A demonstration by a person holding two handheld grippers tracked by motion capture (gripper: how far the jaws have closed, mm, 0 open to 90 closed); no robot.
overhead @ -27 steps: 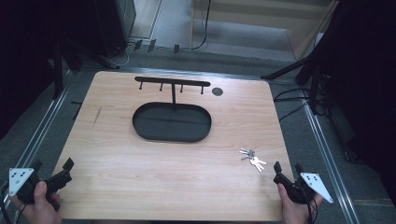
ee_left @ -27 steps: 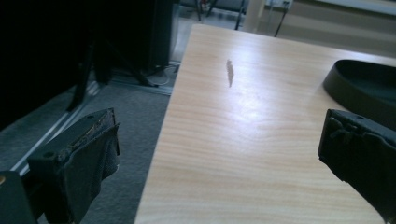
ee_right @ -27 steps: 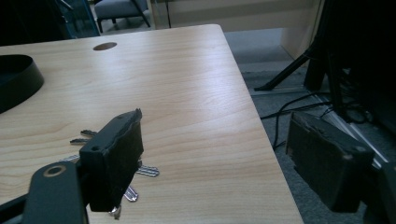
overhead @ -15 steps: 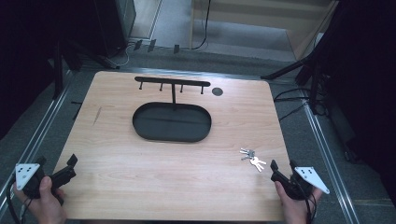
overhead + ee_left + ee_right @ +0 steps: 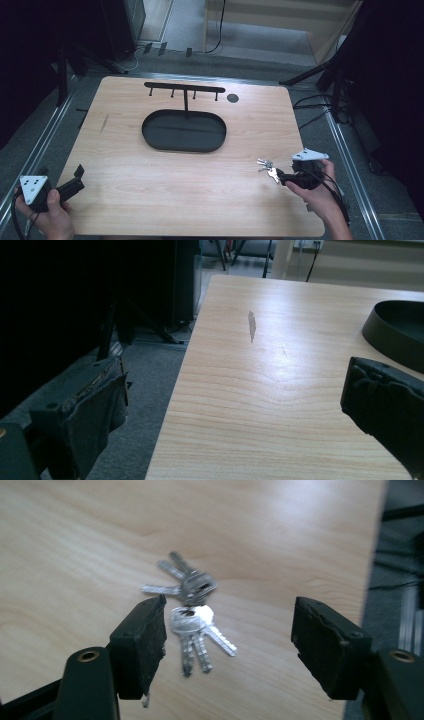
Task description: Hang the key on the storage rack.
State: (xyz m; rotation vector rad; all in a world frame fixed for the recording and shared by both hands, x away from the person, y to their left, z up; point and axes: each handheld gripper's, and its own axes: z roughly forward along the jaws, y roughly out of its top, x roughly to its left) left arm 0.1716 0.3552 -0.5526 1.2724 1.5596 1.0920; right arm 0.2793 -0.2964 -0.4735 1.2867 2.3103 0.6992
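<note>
A bunch of silver keys (image 5: 265, 166) lies flat on the wooden table (image 5: 200, 190) at the near right. My right gripper (image 5: 281, 175) sits just right of the keys, its tips at their edge. In the right gripper view the keys (image 5: 192, 607) lie on the wood between the wide-apart jaws, close to the left jaw, and the right gripper (image 5: 230, 617) is open with nothing held. My left gripper (image 5: 76, 180) hovers at the table's near left corner, open and empty (image 5: 235, 390).
A black oval tray (image 5: 150, 136) lies at the table's centre; behind it a black rack bar with hooks (image 5: 185, 88) rises on a post. A dark round spot (image 5: 232, 97) marks the far right. The tray rim (image 5: 395, 335) shows ahead of the left gripper. Dark stands and cables surround the table.
The right gripper has moved left and forward up to the keys. The left gripper has shifted slightly right, over the table's corner.
</note>
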